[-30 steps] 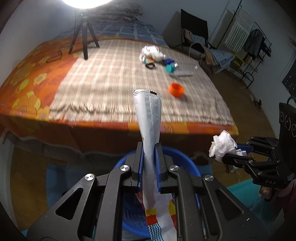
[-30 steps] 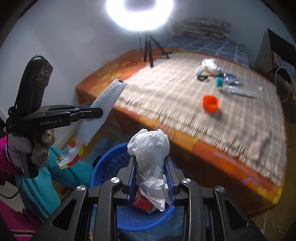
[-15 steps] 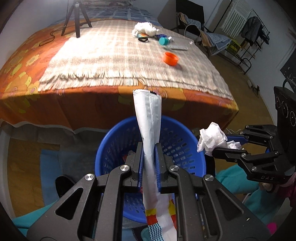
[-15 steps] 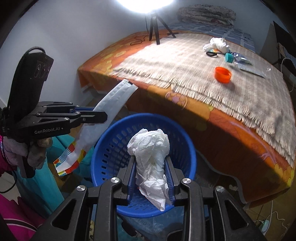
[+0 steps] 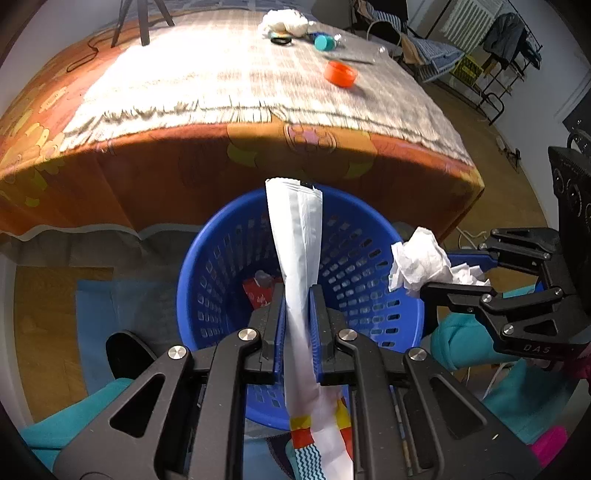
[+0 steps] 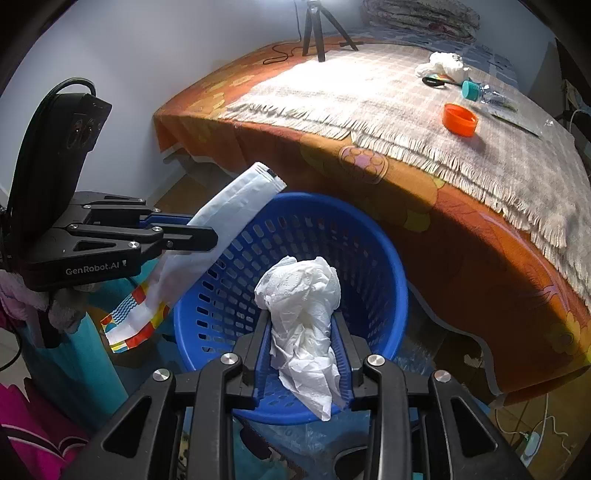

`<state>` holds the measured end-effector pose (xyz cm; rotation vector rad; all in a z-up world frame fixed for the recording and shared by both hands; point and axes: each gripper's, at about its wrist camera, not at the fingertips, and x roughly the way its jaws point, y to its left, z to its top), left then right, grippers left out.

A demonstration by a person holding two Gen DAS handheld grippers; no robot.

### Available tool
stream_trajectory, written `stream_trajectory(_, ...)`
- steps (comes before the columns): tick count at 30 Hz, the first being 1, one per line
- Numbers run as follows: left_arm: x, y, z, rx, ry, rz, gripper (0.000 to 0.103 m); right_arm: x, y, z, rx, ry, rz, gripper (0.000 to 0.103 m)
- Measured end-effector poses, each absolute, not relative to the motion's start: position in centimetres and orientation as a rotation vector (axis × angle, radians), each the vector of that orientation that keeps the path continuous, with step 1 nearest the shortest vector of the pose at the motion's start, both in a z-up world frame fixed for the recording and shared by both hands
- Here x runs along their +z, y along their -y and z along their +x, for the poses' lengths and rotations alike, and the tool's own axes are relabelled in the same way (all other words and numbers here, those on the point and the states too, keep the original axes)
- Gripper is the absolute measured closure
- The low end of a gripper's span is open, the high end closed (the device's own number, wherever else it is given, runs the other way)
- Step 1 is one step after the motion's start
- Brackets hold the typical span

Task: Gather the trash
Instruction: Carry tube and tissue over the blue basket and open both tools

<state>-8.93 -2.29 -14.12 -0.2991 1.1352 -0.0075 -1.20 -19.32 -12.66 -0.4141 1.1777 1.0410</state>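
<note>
Trash hangs over the blue basket [image 5: 229, 258]: the left gripper [image 5: 297, 295] is clamped on a long white wrapper [image 5: 295, 236], and the right gripper [image 6: 301, 325], whose jaws have just been opening, has crumpled tissue [image 6: 303, 295] between them. More litter lies on the bed [image 6: 332, 88] behind, with an orange lid [image 6: 460, 119].

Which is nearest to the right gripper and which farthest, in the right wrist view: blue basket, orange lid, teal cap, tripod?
1. Blue basket, directly below and ahead of the right gripper, which holds the crumpled tissue.
2. Orange lid, on the blanket, upper right.
3. Teal cap, just beyond the lid.
4. Tripod, at the bed's far end, top centre.
</note>
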Motion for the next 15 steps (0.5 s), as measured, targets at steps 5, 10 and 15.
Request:
stream_trajectory(5, -14.54, 2.11, -8.87, 0.0, -1.151, -0.308, 0.081, -12.84, 19.35, -1.08, 1.038, -1.182, -0.41, 0.069)
stream_trajectory(10, -14.52, 1.7, -8.73, 0.019, -1.148, -0.319, 0.07, -12.83, 19.35, -0.91, 1.034, -1.187, -0.397, 0.042)
stream_trajectory(15, -14.67, 1.63, -8.6, 0.026, -1.157, -0.321, 0.069, -12.64, 19.44, -0.8, 1.02, -1.176, -0.397, 0.03)
